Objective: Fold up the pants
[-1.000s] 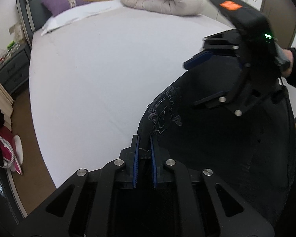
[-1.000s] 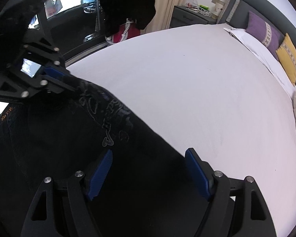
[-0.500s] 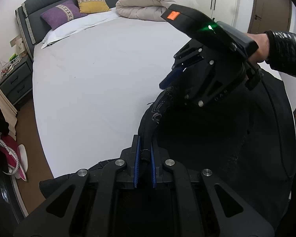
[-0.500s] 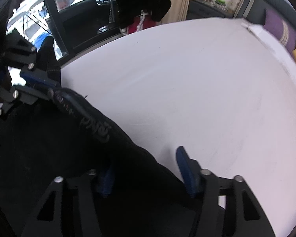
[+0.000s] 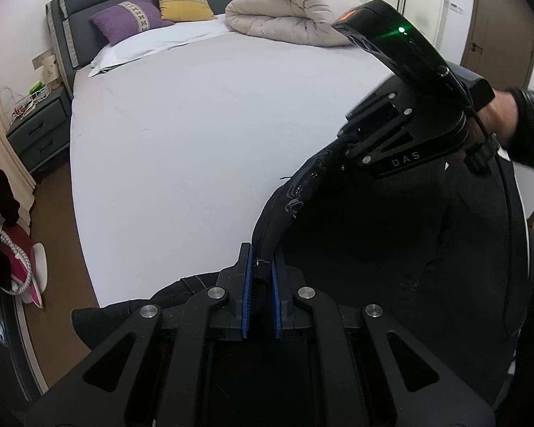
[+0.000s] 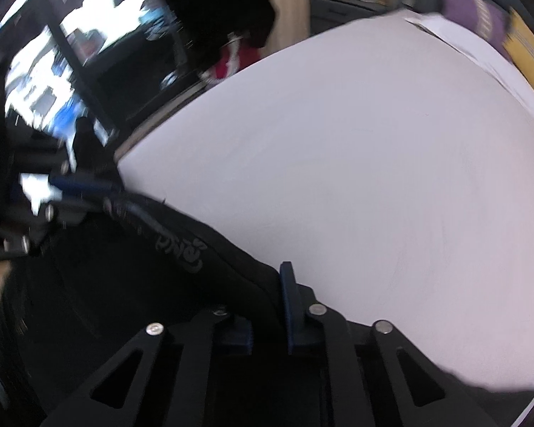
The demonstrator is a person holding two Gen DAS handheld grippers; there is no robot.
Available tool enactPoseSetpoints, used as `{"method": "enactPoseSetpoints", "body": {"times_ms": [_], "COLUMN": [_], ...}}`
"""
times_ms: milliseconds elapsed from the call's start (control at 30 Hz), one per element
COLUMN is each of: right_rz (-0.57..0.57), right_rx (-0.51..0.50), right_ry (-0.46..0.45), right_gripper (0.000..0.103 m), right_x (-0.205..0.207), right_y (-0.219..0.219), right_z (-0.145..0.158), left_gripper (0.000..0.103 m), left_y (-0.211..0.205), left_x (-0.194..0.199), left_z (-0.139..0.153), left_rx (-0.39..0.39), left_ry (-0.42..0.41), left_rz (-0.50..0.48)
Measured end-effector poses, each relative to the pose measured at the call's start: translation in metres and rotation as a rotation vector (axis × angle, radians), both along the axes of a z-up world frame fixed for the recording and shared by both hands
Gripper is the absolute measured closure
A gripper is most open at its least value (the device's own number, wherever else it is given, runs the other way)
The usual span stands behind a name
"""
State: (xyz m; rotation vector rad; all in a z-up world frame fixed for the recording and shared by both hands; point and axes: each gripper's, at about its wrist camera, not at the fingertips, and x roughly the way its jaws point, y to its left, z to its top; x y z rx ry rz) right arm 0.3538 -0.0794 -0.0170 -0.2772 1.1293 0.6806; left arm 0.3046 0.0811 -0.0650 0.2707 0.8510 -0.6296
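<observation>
1. Black, soft fabric: one pair of pants (image 5: 391,249) with pale stitched lettering along its band, lifted over the near corner of one bed (image 5: 195,142).
2. Two grippers, each with two blue ribbed pads on black rigid fingers.
3. Left gripper (image 5: 260,299): pads pressed together, pinching the band's edge, which arcs up beyond the fingertips.
4. Right gripper (image 6: 267,316): jaws closing, with the band between the pads; its view is blurred.
5. Smooth white sheet spreads beyond both sets of fingers.
6. Far past them: two cushions, one purple (image 5: 124,17), one yellow (image 5: 183,0), and one puffy folded beige duvet (image 5: 288,10).
</observation>
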Motion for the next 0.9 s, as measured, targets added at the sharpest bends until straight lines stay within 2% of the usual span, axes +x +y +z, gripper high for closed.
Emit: {"method": "enactPoseSetpoints", "body": {"times_ms": [133,267,367,467,633,800,900], "right_rz": [-0.148,-0.195,-0.216,-0.215,-0.225,-0.197,-0.205], "right_rx": [0.102,0.220,0.270,0.273,0.269,0.213,0.167], "right_ry": [0.059,0.121,0.155,0.177,0.228,0.249,0.282], "right_gripper": [0.094,0.095,0.096,0.096,0.095,0.095,0.096], "right_x": [-0.006,-0.027,-0.047,-0.073,-0.108,-0.164,-0.193], "right_y": [0.001,-0.005,-0.008,-0.007,-0.005,-0.013,-0.010], "right_z": [0.007,0.011,0.010,0.003,-0.008,-0.012,-0.020], "left_gripper": [0.095,0.095,0.095,0.095,0.095,0.095,0.095], "left_y": [0.002,0.007,0.006,0.002,-0.008,-0.018,-0.027], "left_x": [-0.010,-0.026,-0.045,-0.068,-0.115,-0.157,-0.181], "left_z": [0.008,0.016,0.018,0.018,0.014,0.004,-0.004], "left_rx": [-0.019,-0.036,-0.035,-0.022,-0.044,-0.045,-0.004], "left_ry": [-0.002,0.001,0.002,-0.001,0.034,0.085,0.101], "left_rz": [0.027,0.050,0.046,0.031,-0.023,-0.082,-0.126]}}
